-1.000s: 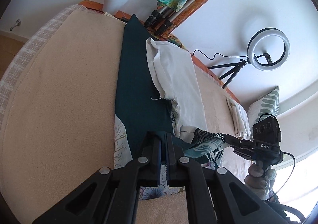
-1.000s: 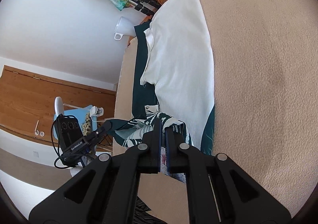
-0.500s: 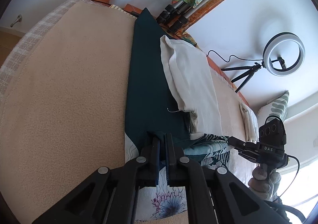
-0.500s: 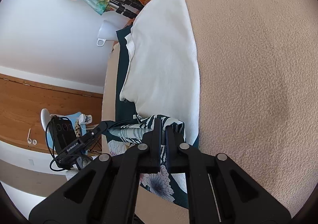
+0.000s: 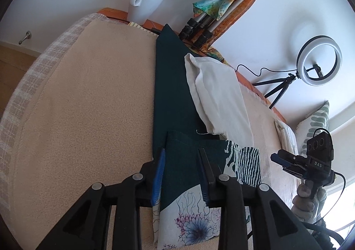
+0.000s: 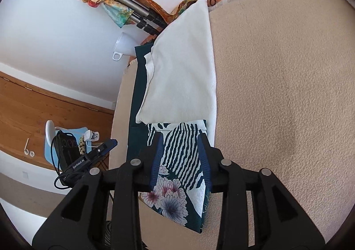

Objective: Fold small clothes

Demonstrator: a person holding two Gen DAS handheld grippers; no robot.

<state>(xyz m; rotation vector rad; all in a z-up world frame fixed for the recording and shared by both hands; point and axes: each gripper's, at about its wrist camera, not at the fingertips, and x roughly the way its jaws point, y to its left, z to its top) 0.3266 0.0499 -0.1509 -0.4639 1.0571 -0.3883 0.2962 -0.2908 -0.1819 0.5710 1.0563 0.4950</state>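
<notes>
The near end of the floral cloth (image 5: 190,225) is cut off at six o'clock, partly hidden behind the left gripper (image 5: 180,174).

We hold our left gripper (image 5: 182,157) with its jaws spread wide — one on each side of the folded cloth (image 5: 193,161), clamping nothing. Our right gripper (image 6: 180,145) stands the same, parted over that cloth's striped end.

Bare mat (image 5: 88,106) lies open left of the cloth (image 5: 170,99). A mug (image 5: 144,7) and tripod (image 5: 206,26) crowd the far edge.
</notes>
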